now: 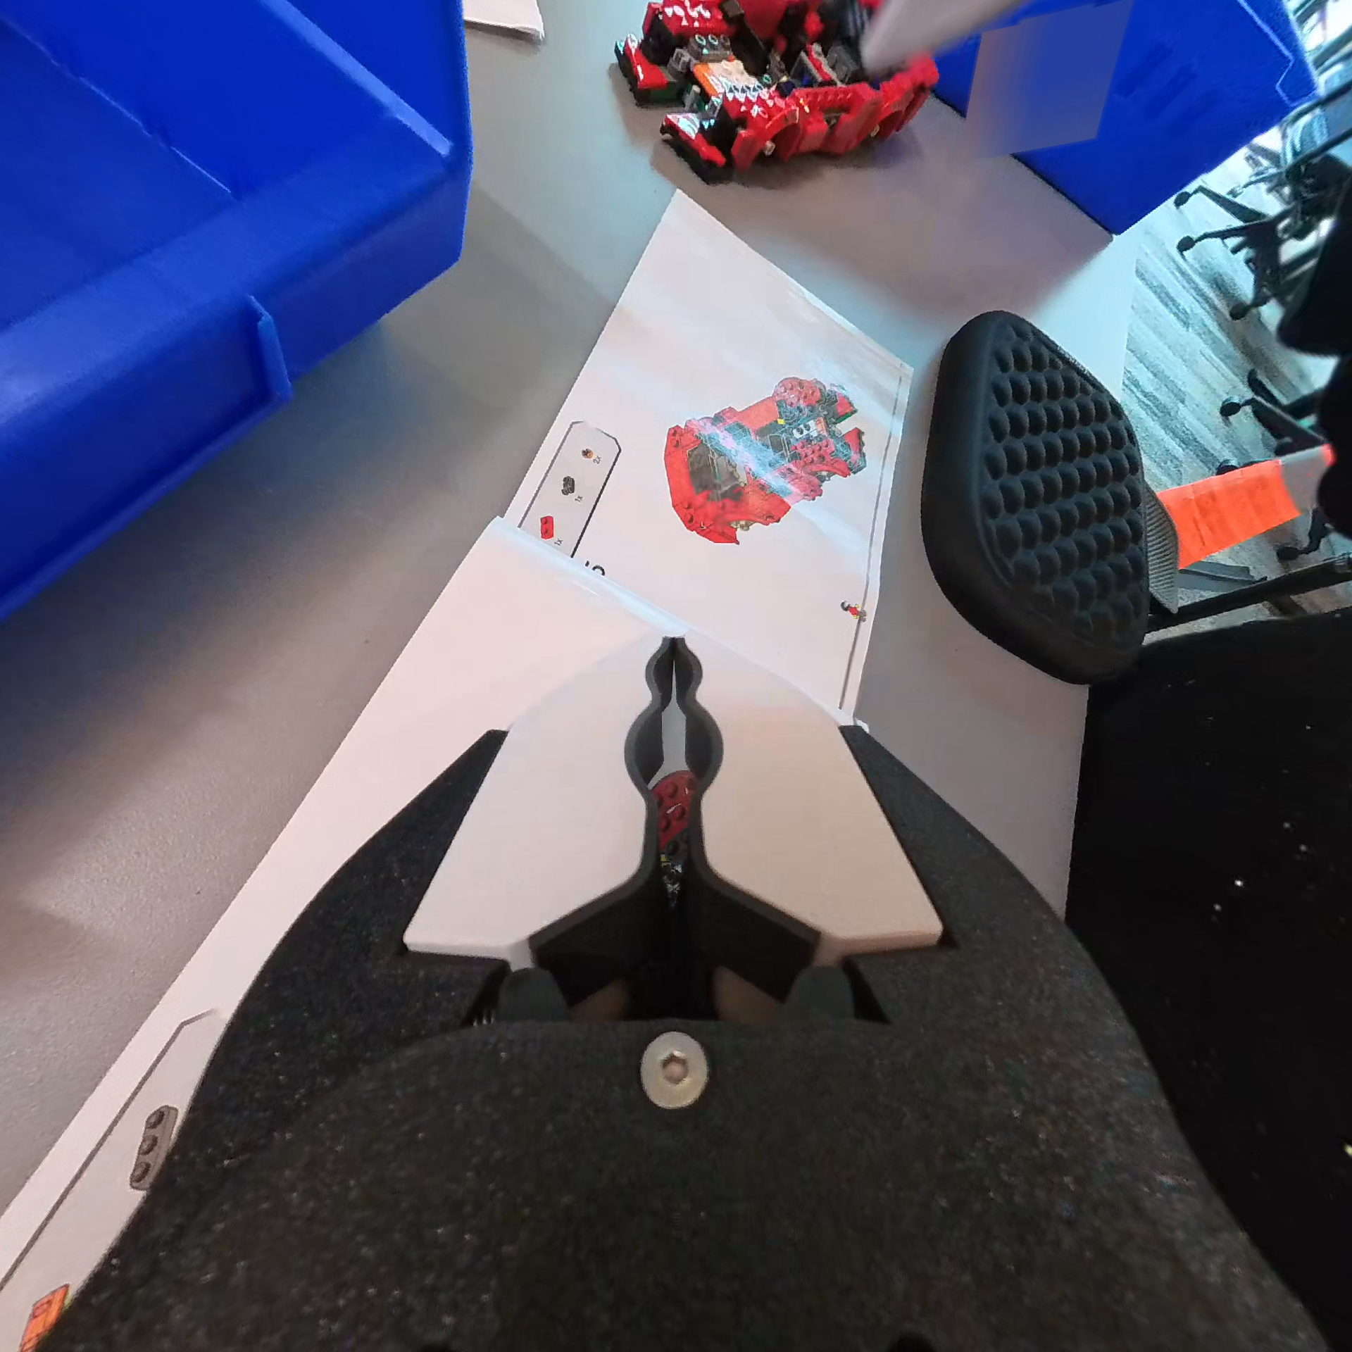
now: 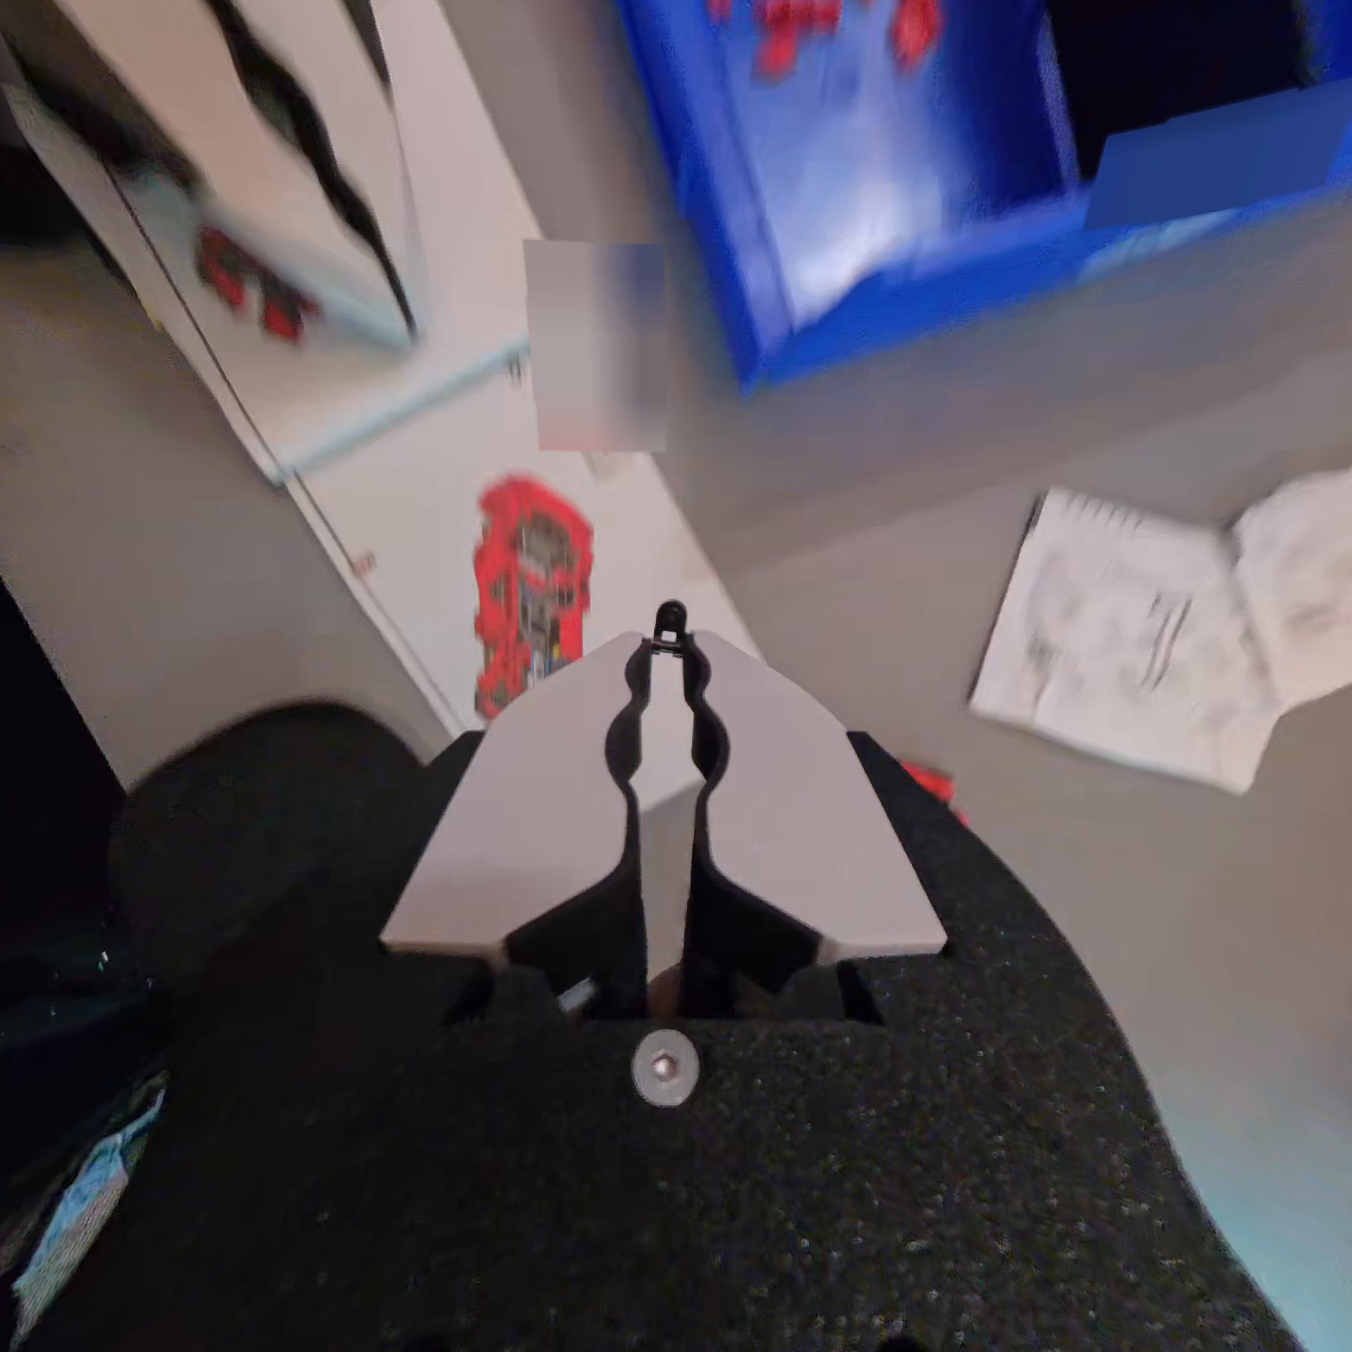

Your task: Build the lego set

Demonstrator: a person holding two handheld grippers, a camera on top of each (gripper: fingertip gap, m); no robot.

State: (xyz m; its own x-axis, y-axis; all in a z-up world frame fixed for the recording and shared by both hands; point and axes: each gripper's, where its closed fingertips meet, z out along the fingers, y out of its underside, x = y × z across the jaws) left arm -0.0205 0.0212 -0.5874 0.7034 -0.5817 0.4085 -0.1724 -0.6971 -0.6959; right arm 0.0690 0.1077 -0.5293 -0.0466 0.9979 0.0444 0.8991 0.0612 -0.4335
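My left gripper [image 1: 673, 644] is pinched shut above the open white instruction booklet [image 1: 739, 351]; the half-built red brick car [image 1: 775, 80] sits beyond, between blue plastic bins [image 1: 183, 256]. My right gripper [image 2: 669, 644] nips a small black piece [image 2: 670, 614].

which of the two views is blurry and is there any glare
The right wrist view is motion-smeared: the blue bin and the loose paper sheet streak, while the right gripper and the small black piece at its tips stay sharp. The left wrist view is crisp, with pale glare streaks across the car picture in the instruction booklet and wide-angle bending at the edges.
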